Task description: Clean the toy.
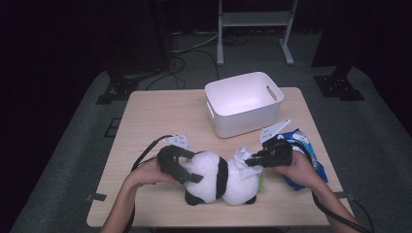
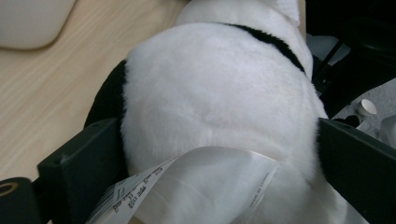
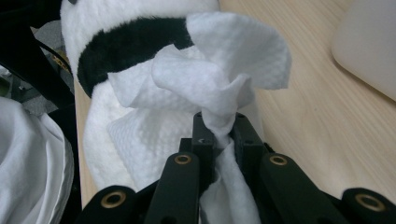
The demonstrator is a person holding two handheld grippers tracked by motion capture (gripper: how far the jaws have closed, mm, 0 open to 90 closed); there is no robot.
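Plush panda [image 1: 218,177] lies at the near middle of the wooden table [image 1: 155,116], in front of the white bin [image 1: 243,102]. Left gripper [image 1: 187,172] clamps the toy's white body, jaws wide around it. Right gripper [image 1: 250,161] pinches a crumpled white wipe [image 3: 205,79] between nearly closed jaws, the wipe resting against the panda's fur. Blue packet [image 1: 311,155] sits under the right hand.

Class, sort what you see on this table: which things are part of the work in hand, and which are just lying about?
In use: black-and-white plush panda, clamped by the left hand-held gripper; white embossed paper wipe, pinched in the right hand-held gripper.

Lying about: white plastic storage bin; blue printed packet.
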